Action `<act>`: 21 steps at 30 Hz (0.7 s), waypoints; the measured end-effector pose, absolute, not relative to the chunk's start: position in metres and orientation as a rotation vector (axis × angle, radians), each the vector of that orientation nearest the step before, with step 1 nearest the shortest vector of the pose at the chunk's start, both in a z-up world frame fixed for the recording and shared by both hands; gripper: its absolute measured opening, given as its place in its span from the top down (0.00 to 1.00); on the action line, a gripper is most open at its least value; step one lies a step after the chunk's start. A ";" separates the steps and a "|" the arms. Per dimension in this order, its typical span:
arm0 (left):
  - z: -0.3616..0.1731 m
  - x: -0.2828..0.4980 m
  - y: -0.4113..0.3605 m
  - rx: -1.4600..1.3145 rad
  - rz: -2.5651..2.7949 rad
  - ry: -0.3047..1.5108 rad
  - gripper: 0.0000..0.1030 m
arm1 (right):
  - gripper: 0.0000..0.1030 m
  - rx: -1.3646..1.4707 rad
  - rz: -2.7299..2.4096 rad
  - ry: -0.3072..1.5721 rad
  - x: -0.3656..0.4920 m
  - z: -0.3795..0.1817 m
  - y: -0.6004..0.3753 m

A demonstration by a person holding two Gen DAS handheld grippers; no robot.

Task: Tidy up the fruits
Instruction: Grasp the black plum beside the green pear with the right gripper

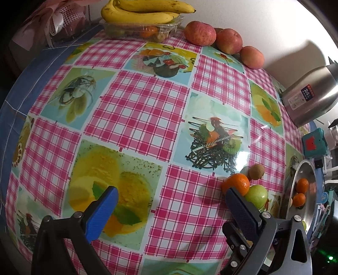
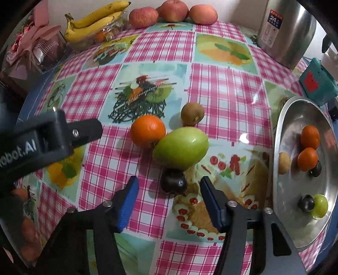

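Observation:
On the checked tablecloth lie an orange [image 2: 147,131], a green fruit [image 2: 180,148], a brown kiwi [image 2: 192,113] and a dark plum [image 2: 173,183], close together. My right gripper [image 2: 169,195] is open and empty, its jaws either side of the plum, just short of it. A metal plate [image 2: 295,118] at the right holds two oranges [image 2: 308,148], a tan fruit, two dark fruits and a small green one [image 2: 320,206]. My left gripper [image 1: 171,197] is open and empty above the cloth; the orange [image 1: 236,183], green fruit [image 1: 256,195] and kiwi [image 1: 256,171] lie by its right finger.
Bananas [image 2: 93,21] on a clear plastic box and three red apples [image 2: 173,12] sit along the back edge. A steel kettle [image 2: 285,31] stands back right, a teal box [image 2: 316,84] beside it. A wrapped gift [image 2: 31,55] stands back left. The left gripper's body [image 2: 48,135] reaches in from the left.

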State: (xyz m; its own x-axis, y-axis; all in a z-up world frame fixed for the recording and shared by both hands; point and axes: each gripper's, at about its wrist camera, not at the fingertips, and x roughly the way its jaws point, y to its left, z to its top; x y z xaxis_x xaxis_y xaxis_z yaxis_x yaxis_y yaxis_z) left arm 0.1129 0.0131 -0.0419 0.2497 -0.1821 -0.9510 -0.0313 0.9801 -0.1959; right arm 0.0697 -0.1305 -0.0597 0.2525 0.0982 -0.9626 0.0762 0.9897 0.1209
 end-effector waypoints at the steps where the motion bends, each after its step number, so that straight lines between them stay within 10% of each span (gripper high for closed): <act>1: -0.042 0.113 0.013 -0.189 -0.105 1.318 0.01 | 0.51 0.153 0.015 1.321 0.070 -0.061 -0.130; 10: -0.043 0.114 0.011 -0.189 -0.115 1.321 0.01 | 0.74 0.170 0.002 1.322 0.068 -0.063 -0.131; 21: -0.040 0.114 0.017 -0.225 -0.101 1.298 0.02 | 0.74 0.235 0.059 1.284 0.063 -0.044 -0.138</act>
